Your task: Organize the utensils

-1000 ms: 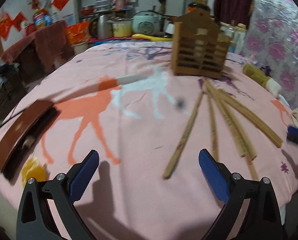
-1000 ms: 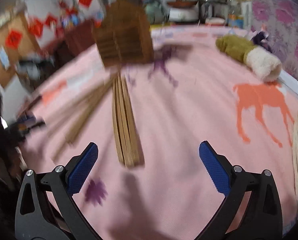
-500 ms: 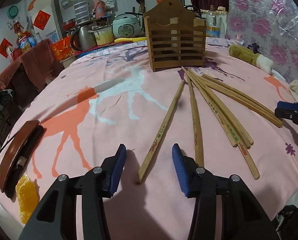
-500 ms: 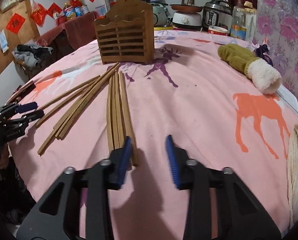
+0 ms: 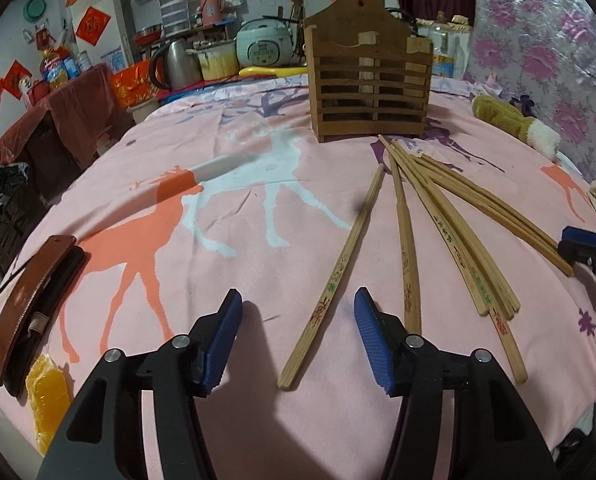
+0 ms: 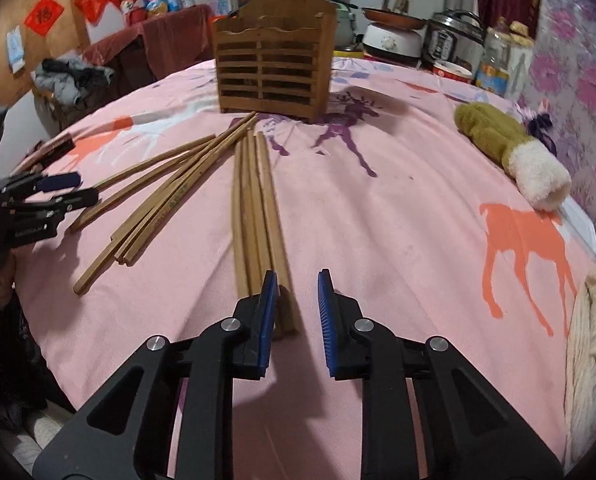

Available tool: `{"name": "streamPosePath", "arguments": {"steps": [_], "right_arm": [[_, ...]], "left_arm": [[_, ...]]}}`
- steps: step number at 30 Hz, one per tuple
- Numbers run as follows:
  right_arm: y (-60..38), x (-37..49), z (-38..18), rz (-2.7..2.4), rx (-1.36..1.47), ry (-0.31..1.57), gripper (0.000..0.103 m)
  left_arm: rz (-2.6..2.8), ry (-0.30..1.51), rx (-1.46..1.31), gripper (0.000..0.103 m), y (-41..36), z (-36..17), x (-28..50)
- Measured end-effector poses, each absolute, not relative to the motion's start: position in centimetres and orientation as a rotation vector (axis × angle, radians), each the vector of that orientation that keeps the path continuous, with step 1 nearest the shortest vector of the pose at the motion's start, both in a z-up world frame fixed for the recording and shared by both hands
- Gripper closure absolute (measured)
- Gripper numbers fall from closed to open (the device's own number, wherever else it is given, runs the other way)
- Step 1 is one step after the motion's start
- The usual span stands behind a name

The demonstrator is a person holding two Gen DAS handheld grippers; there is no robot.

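Several wooden chopsticks lie fanned out on a pink deer-print cloth in front of a slatted wooden utensil holder [image 5: 369, 80], also in the right wrist view [image 6: 272, 72]. My left gripper [image 5: 298, 316] is open and empty; one loose chopstick [image 5: 337, 276] ends between its jaws. My right gripper [image 6: 296, 294] is open with a narrow gap and empty. Its left finger [image 6: 266, 312] overlaps the near ends of a chopstick bundle [image 6: 256, 204]. A second fan of chopsticks [image 6: 166, 196] lies to the left.
A brown leather case [image 5: 26, 308] and an orange packet [image 5: 48, 400] lie at the left edge. A plush toy [image 6: 509, 152] lies at the right. Kitchen pots and bottles stand behind the bed. The left gripper shows in the right wrist view [image 6: 46, 196].
Both grippers narrowed from wide open a second ago. The left one has since widened a little and moved closer to the loose chopstick. The right one has crept forward onto the bundle's ends.
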State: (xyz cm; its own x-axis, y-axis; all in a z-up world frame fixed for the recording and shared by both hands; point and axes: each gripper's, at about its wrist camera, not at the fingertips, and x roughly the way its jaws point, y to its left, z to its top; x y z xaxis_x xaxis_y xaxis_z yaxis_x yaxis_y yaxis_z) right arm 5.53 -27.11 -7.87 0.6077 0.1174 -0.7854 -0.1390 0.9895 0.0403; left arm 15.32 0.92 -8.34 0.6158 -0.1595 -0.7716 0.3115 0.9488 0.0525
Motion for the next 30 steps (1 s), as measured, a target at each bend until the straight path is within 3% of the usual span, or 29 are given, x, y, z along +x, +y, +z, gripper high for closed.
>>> {"name": "streamPosePath", "arguments": {"steps": [2,5,10,24,30], "right_arm": [[-28.0,5.4,-8.3,0.155,0.014,0.917,0.081],[-28.6,5.3,-8.5,0.174,0.062,0.923,0.084],[-26.2,5.1,-8.5,0.155,-0.064,0.917,0.096],[-26.6,4.5,-1.8,0.174,0.042,0.702,0.097],[-26.0,6.0,-1.1,0.156,0.004,0.718,0.097]], "left_arm": [[-0.27,0.852,0.195,0.047,1.2,-8.3,14.9],[-0.28,0.83,0.201,0.059,1.2,-8.4,14.4],[-0.322,0.811,0.238,0.092,-0.5,-8.4,13.7],[-0.359,0.754,0.079,0.097,0.8,-3.1,14.9],[-0.37,0.705,0.073,0.097,-0.3,0.5,16.2]]}}
